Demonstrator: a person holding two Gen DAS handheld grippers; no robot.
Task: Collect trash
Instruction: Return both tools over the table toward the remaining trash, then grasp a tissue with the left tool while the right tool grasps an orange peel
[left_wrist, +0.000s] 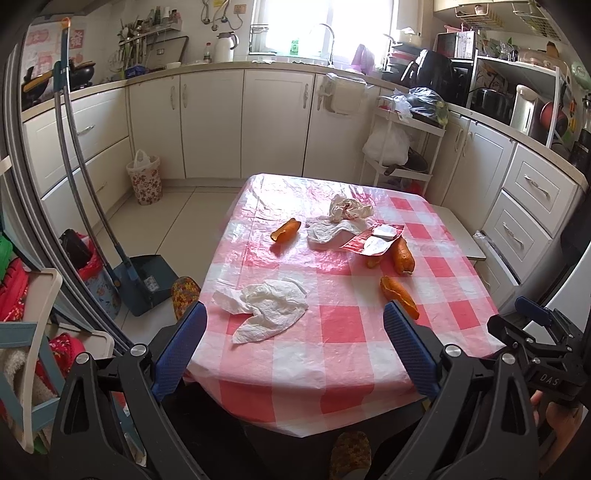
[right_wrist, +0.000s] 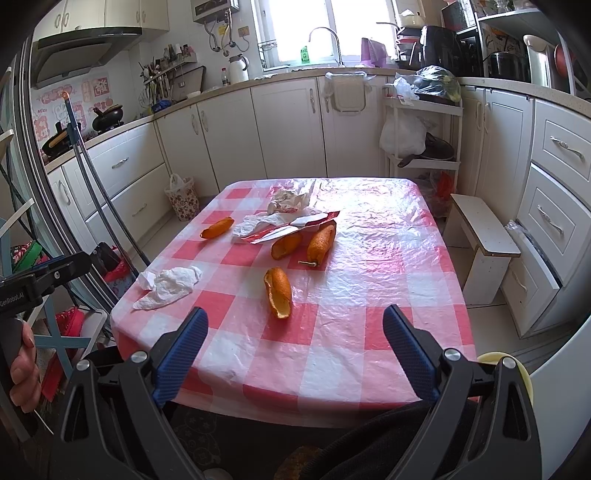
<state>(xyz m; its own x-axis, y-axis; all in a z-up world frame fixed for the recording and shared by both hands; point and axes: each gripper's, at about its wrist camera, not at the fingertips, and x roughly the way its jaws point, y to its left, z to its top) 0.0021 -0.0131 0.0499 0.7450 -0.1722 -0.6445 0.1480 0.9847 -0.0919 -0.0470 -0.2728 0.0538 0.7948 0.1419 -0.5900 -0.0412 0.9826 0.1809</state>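
The left gripper (left_wrist: 293, 345) and right gripper (right_wrist: 295, 345) hang over the near edge of the checked table (right_wrist: 369, 295), both with fingers spread wide and empty. A crumpled tissue (left_wrist: 267, 308) lies near-left, an orange peel (right_wrist: 277, 291) near-centre, and more peels, tissues and a red wrapper (left_wrist: 373, 240) clustered farther back.

Black gripper frames, silver screws, ribbed blue fingers (left_wrist: 184, 350); patterned slippers (left_wrist: 184, 295).

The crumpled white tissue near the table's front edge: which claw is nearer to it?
Left. The tissue lies just ahead of the open left claw, while it sits off to the left of the open right claw, farther away.
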